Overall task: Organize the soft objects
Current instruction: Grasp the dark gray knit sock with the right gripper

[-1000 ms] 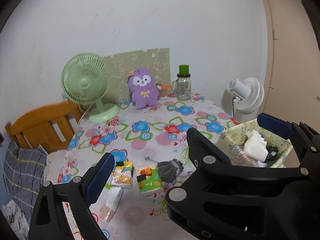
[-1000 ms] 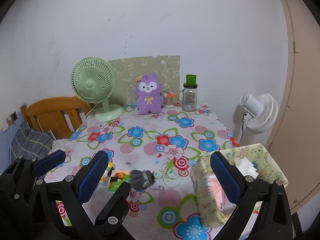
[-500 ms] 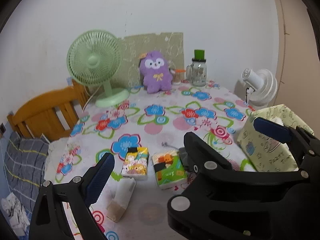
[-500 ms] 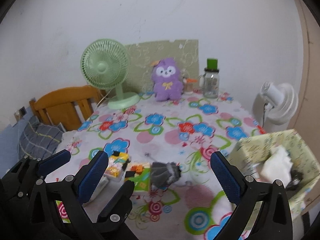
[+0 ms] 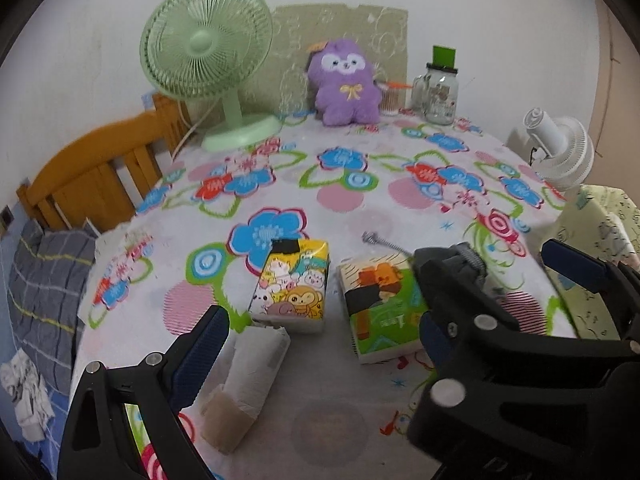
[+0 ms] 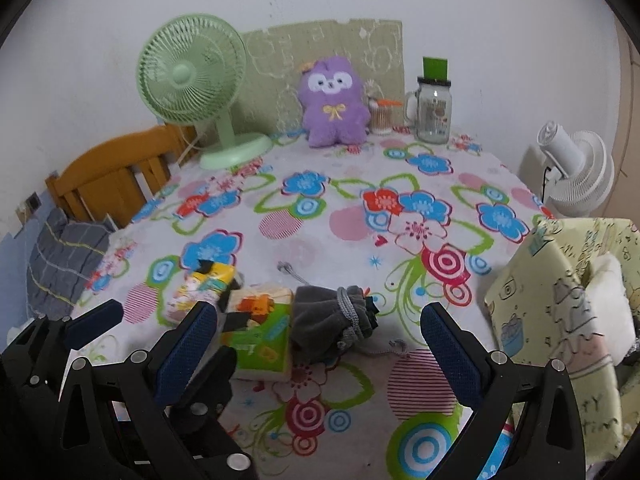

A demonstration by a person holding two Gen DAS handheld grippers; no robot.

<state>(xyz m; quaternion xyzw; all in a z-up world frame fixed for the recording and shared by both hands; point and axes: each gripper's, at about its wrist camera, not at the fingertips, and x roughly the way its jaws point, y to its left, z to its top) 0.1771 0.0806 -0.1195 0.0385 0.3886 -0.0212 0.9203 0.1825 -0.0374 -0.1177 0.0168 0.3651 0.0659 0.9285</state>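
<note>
Two tissue packs lie near the table's front: a yellow cartoon pack (image 5: 292, 286) (image 6: 202, 288) and a green-orange pack (image 5: 380, 312) (image 6: 260, 328). A grey drawstring pouch (image 6: 332, 320) lies right of the green pack. A white roll (image 5: 252, 368) lies at the front edge. A purple plush (image 5: 346, 82) (image 6: 334, 102) sits at the back. A pale yellow fabric box (image 6: 568, 320) (image 5: 600, 248) with white soft things stands at the right. My left gripper (image 5: 320, 340) is open above the packs. My right gripper (image 6: 320, 344) is open above the pouch and green pack.
A green desk fan (image 5: 208, 52) (image 6: 192, 76), a glass jar with green lid (image 5: 440, 88) (image 6: 434, 104) and a small cup stand at the back. A white fan (image 6: 576, 172) is off the right edge. A wooden chair (image 5: 100, 168) stands left. Floral cloth (image 6: 360, 208) covers the table.
Both grippers have come forward and down toward the tissue packs and pouch. The table contents look larger and nearer. Nothing has been taken hold of.
</note>
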